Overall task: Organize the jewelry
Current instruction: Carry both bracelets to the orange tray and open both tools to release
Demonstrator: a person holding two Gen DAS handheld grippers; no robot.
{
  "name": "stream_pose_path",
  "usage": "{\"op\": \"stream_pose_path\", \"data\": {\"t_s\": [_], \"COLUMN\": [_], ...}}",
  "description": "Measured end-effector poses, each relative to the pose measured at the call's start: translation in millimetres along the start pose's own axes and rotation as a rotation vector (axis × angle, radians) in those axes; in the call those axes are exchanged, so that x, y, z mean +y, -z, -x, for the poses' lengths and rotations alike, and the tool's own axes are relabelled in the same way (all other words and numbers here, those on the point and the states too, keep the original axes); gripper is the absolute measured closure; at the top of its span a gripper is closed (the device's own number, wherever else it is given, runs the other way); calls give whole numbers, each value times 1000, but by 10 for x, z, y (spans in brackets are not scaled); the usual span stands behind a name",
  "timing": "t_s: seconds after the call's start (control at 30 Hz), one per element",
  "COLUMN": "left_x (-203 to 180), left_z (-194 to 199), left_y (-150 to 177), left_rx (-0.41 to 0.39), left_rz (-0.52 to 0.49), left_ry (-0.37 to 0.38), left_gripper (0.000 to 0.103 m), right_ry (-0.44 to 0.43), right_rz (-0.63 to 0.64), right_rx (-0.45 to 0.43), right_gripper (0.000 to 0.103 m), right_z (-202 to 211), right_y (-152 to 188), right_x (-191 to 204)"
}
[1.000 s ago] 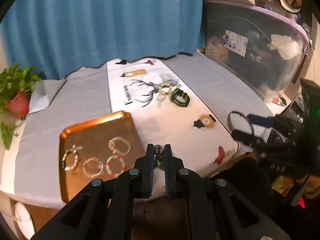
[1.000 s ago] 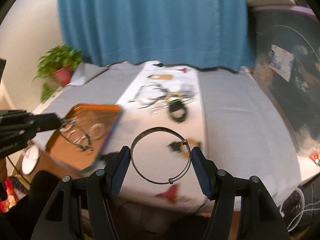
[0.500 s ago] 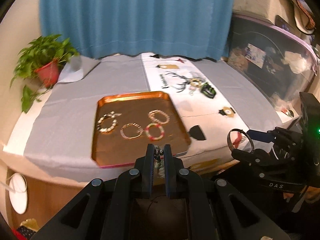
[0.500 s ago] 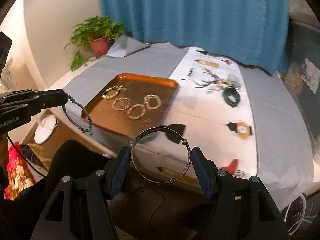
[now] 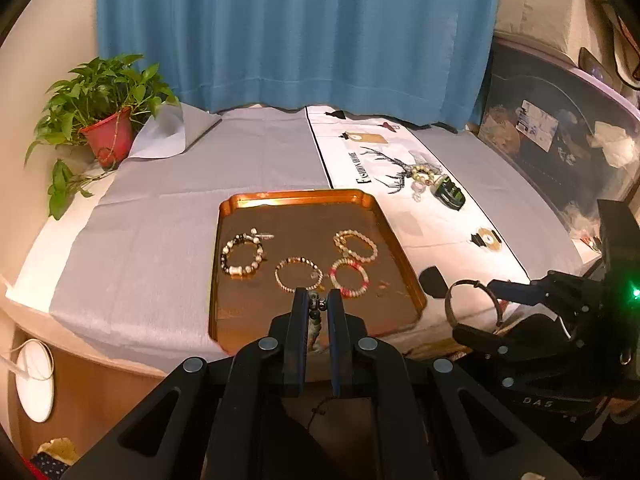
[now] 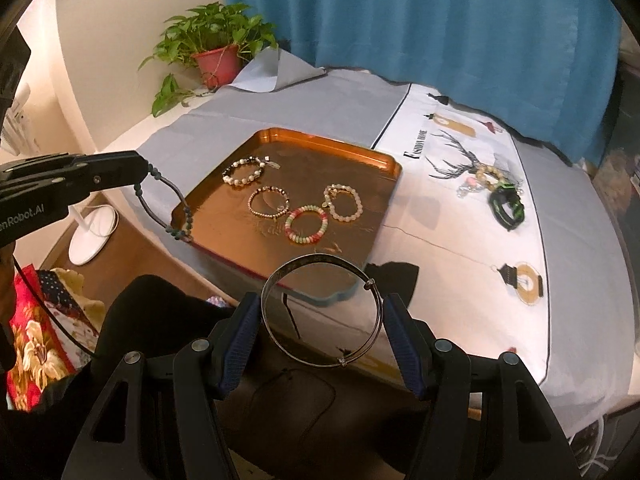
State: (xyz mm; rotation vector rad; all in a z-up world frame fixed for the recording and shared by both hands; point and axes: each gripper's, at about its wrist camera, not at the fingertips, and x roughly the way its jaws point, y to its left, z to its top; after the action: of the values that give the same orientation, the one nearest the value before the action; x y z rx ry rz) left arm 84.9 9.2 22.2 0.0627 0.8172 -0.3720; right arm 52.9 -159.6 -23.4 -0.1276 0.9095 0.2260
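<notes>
A copper tray [image 5: 256,200] [image 6: 394,168] on the table holds several bead bracelets [image 5: 347,276] [image 6: 306,224]. My left gripper [image 5: 318,304] is shut on a dark beaded bracelet [image 6: 166,196], which hangs from it off the tray's near corner. My right gripper [image 6: 322,316] is shut on a thin silver bangle [image 6: 322,312] [image 5: 472,304], held in the air before the tray's front edge. More jewelry, a pale bead bracelet [image 5: 424,172] and a green-black band [image 5: 450,194] [image 6: 506,206], lies on the white runner to the right.
A potted plant [image 5: 106,132] [image 6: 216,60] stands at the table's far left corner. A blue curtain [image 5: 296,32] hangs behind. A dark plastic bin [image 5: 560,148] stands at the right. A white round object [image 5: 34,384] is on the floor, left.
Both grippers have swung left, from over the white runner to in front of the tray. Each keeps its bracelet.
</notes>
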Motion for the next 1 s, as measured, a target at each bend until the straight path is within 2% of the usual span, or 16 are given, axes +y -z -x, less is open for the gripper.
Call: {"op": "stream_pose_path", "data": {"t_s": [0.47,0.77,1.0], "left_x": [109,209,266], "left_z": [-706,-1201,-1441], "left_y": [-509,-631,-647], "left_rx": [36,87,117], "left_rz": [-24,-25,-26], "left_ry": [-25,-57,-68], "left_gripper": [96,96,96], "right_ry": [1,-7,-15], "right_rz": [-14,-18,-25], "right_rx": [-2,24,40], "right_gripper": [40,40,40], "right_z": [-612,-1012,-1212], "right_y": [-526,-693,-778], "right_x": [-78,-183,-242]}}
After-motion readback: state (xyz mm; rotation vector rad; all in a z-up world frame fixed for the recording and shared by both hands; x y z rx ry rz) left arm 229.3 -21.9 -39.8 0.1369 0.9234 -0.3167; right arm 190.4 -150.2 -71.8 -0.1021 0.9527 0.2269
